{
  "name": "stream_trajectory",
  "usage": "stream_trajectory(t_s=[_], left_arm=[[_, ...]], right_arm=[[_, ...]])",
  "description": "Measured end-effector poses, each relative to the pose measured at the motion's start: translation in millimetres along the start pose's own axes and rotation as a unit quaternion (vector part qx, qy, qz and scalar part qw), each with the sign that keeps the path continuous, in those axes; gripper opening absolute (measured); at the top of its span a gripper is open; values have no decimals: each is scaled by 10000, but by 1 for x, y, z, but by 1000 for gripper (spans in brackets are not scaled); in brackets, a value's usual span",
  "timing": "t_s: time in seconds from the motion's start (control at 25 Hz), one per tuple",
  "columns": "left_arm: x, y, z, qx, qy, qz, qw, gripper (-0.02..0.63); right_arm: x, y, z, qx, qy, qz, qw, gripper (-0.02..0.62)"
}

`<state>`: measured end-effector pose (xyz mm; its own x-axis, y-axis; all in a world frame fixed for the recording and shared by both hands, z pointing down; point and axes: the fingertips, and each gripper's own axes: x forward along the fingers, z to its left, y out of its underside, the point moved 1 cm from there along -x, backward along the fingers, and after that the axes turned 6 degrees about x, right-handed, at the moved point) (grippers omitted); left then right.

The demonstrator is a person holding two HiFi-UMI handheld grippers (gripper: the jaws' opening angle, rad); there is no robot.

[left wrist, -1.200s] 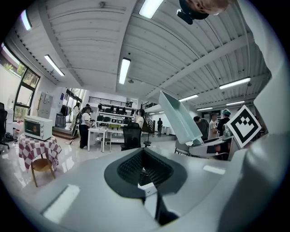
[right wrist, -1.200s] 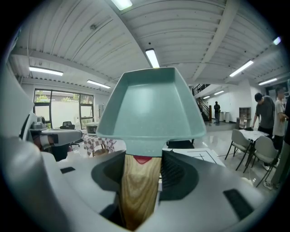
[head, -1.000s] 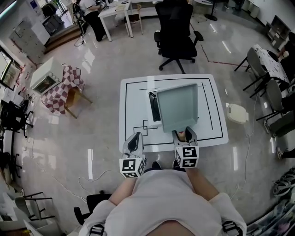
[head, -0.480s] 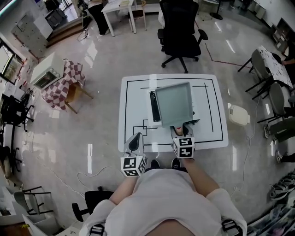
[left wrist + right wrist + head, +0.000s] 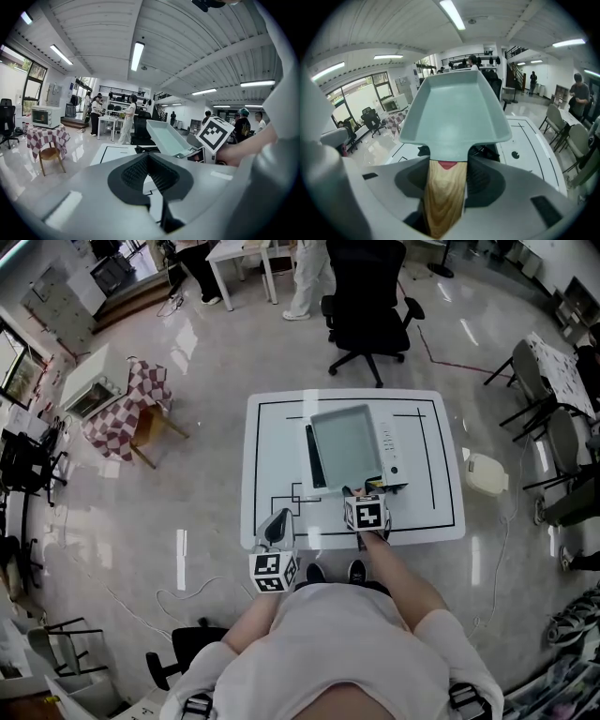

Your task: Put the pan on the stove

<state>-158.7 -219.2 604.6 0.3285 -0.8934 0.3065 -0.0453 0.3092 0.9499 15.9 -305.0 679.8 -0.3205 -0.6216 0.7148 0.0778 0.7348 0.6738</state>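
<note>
Glossy hall floor surrounds a white table marked with black lines. On it lies a flat white stove, and the pale green square pan is over its cooking surface, covering most of it. The right gripper is clenched on the wooden handle of the pan. In the left gripper view the pan is tilted, its far end higher. The left gripper hangs at the near table edge, jaws pressed together with nothing between them.
</note>
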Motion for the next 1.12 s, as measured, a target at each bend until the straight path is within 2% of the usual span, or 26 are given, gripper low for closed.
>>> stream_trajectory(t_s=[0.32,0.52,0.72,1.0,1.12], left_arm=[[0,-2,6,-42,-44,-15,10000,11],[2,4,5,-200,76,42,9998,11],[6,7,1,-206,148,60,9997,11],[10,5,-6,-174,292,63,9994,11],[11,7,-7,-178,305,80,9993,11]], right_arm=[[25,3,-8,350,24,924,9951,192],[36,1,-13,449,126,1442,9884,192],[45,-3,-14,800,178,1534,9848,192],[51,2,-12,811,409,1797,9795,192],[58,0,-12,740,454,1750,9807,192]])
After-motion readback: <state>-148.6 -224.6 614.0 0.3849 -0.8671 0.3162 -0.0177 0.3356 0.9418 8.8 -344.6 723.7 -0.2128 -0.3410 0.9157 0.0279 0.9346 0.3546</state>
